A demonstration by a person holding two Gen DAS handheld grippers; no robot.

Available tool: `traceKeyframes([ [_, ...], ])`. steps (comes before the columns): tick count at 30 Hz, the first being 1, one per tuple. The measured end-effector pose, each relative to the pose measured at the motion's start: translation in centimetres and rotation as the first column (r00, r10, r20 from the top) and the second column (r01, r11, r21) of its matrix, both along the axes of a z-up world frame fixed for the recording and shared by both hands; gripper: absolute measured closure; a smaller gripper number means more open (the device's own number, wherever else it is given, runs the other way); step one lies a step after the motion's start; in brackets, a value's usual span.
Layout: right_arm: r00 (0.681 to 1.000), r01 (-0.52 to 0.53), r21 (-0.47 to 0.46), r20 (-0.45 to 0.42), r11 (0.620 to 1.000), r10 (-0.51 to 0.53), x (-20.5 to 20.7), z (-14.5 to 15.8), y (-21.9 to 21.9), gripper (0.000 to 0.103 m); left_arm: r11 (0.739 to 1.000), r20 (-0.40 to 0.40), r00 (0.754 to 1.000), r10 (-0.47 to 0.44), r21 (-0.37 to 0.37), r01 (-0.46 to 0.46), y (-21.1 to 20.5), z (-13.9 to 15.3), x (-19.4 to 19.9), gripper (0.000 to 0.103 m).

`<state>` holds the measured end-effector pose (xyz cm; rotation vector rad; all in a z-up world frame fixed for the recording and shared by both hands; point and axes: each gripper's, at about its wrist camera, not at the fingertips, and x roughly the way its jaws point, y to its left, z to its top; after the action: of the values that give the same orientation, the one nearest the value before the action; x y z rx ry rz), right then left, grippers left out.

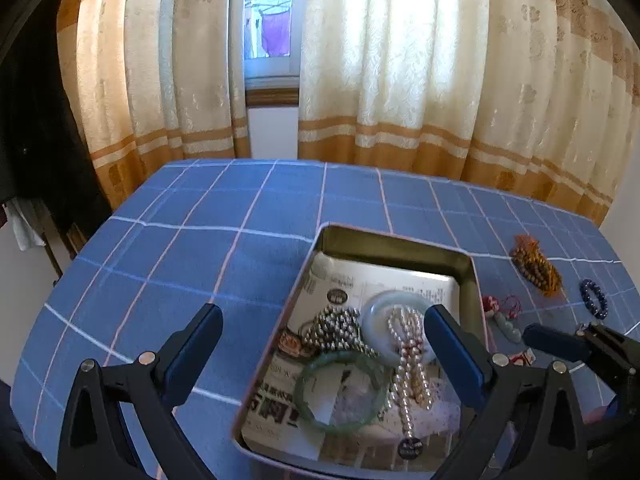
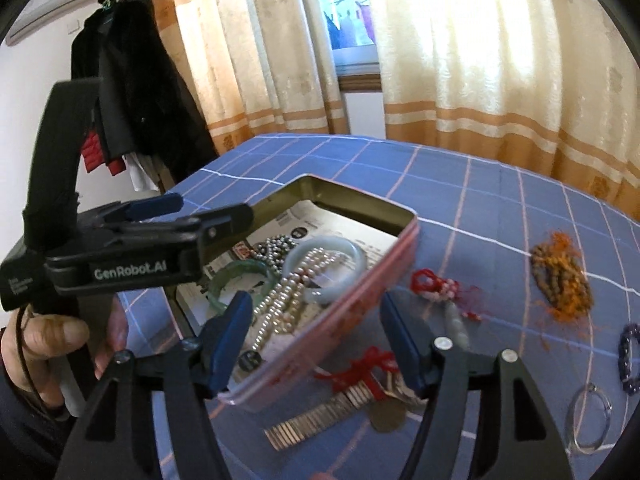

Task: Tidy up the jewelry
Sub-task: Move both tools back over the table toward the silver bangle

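Note:
An open pink tin point(image 1: 394, 246) point(image 2: 360, 300) holds a pale jade bangle point(image 1: 378, 304) point(image 2: 340, 254), a green bangle point(image 1: 340, 390) point(image 2: 240, 274), a pearl strand point(image 1: 408, 364) point(image 2: 280, 296) and grey beads point(image 1: 338, 326) point(image 2: 274, 248). My left gripper point(image 1: 324, 360) is open and empty, hovering over the tin's near left side. My right gripper point(image 2: 316, 340) is open and empty, straddling the tin's right wall. On the cloth beside it lie red-corded charms point(image 2: 436, 286), a metal link bracelet point(image 2: 320, 420) and a coin-like pendant point(image 2: 386, 416).
The table point(image 1: 200, 240) wears a blue checked cloth. To the tin's right lie an orange-tasselled bead string point(image 1: 536, 268) point(image 2: 564, 280), a dark blue bead bracelet point(image 1: 594, 298) point(image 2: 626, 356) and a clear bangle point(image 2: 590, 420). Curtains hang behind; coats hang at left.

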<state>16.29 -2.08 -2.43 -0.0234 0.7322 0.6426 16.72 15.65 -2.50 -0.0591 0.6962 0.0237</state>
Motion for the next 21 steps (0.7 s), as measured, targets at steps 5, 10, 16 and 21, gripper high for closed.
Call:
traceKeyframes([
  [5,1.000,0.018,0.024,0.012,1.000,-0.018,-0.9,0.6,-2.1,0.033,0.999,0.010,1.000,-0.028,-0.041,0.029,-1.0,0.1,-1.1,0.002],
  [10,0.997,0.066,0.019,0.026,0.998,-0.067,-2.2,0.7,-5.9,0.033,0.996,0.069,0.994,-0.084,0.004,0.084,-3.8,1.3,-3.6,0.002],
  [16,0.982,0.187,-0.066,0.031,0.980,-0.186,-3.9,-0.7,-12.3,0.033,0.983,0.117,0.976,-0.182,0.028,0.180,-7.9,1.9,-5.9,0.002],
  [21,0.957,0.289,-0.068,0.017,0.955,-0.288,-4.1,-1.3,-17.6,0.033,0.961,0.096,0.956,-0.278,0.032,0.276,-12.8,1.2,-5.6,0.002],
])
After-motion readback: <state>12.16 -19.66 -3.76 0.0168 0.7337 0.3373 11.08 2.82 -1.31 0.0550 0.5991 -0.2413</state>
